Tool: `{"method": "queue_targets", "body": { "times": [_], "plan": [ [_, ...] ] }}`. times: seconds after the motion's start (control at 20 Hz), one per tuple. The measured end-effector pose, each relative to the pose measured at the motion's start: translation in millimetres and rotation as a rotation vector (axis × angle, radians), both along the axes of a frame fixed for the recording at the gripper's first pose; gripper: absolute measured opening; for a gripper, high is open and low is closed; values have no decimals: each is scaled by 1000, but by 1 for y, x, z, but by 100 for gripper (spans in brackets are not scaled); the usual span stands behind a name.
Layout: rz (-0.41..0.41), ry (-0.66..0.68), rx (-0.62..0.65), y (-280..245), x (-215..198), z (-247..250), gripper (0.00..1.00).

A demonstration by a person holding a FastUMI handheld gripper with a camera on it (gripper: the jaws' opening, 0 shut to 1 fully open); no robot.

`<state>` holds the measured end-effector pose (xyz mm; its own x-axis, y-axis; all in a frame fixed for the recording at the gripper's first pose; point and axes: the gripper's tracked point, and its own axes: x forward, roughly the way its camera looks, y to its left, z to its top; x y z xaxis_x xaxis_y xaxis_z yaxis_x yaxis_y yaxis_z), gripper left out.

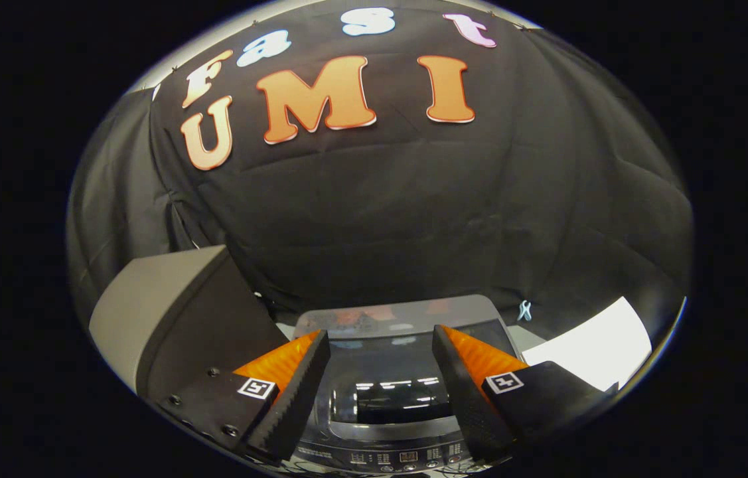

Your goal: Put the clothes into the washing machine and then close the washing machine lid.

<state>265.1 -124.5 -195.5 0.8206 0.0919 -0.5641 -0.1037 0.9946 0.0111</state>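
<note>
The gripper (380, 345) has two wedge-shaped fingers (294, 392) whose inner faces are ribbed with fine saw-tooth ridges. They stand apart with nothing between them, above the washing machine lid (390, 392). Behind each finger sits a dark, matte, blocky carrier. Each carrier bears a small square white tag printed with a black pattern, near the finger's root. The left carrier shows several round screw heads along its outer edge.

Dim, fisheye-bent scene; overhead lights (perhaps strip lamps) glare on the washing machine lid (390, 392), edges soft
</note>
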Motion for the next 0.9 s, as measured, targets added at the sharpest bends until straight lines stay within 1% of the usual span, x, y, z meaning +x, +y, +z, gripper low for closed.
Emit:
{"method": "queue_targets", "body": {
  "times": [0.15, 0.45, 0.65, 0.9],
  "plan": [
    [13, -84, 30, 8, 5, 40, 99],
    [55, -251, 72, 11, 0, 135, 99],
    [61, -335, 104, 1, -8, 191, 99],
    [52, -414, 76, -30, -25, 239, 99]
  ]
}}
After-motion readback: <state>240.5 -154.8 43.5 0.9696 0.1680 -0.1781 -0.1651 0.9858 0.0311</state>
